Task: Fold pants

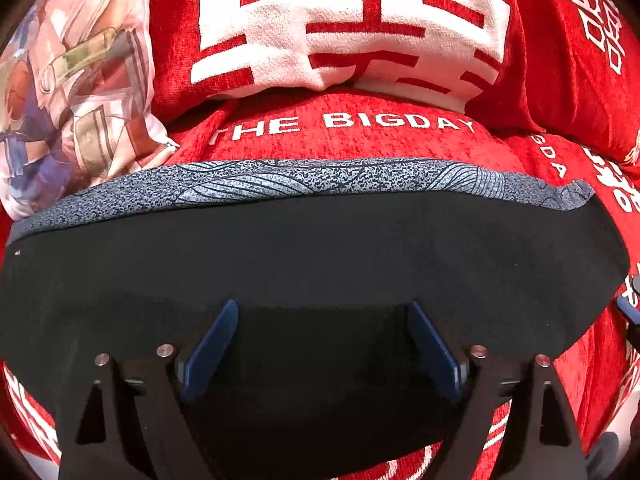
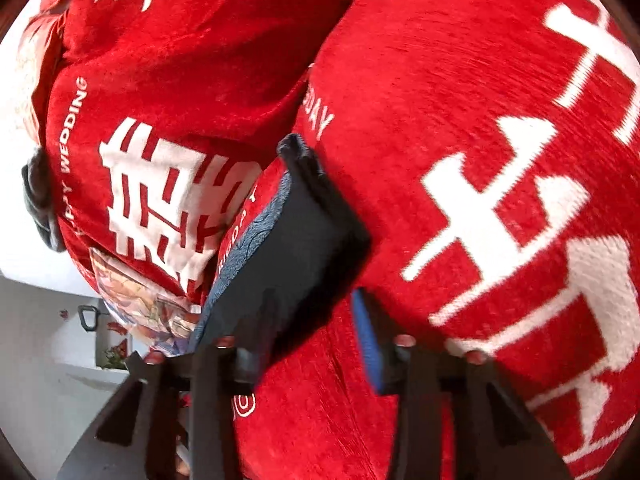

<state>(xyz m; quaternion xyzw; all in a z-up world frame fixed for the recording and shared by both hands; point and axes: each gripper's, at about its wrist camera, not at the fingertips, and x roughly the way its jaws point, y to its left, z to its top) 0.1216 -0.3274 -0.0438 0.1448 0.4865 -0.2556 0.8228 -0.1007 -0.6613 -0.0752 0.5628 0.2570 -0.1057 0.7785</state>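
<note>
You're working over a red sofa cover (image 1: pixel 360 136) printed with white characters and "THE BIGDAY". On it lie the black pants (image 1: pixel 320 248), folded flat with a grey patterned band along the far edge, and a printed cushion (image 1: pixel 72 92) at the left.

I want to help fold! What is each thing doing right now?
pants: folded flat into a black slab, patterned grey edge on the far side, lying on the red cover.
left gripper: open, fingers spread over the pants.
right gripper: open, at the pants' end.
red cover: spread out, a bit wrinkled.
red pillow: leaning behind the pants.
cartoon pillow: propped beside the red one.
</note>
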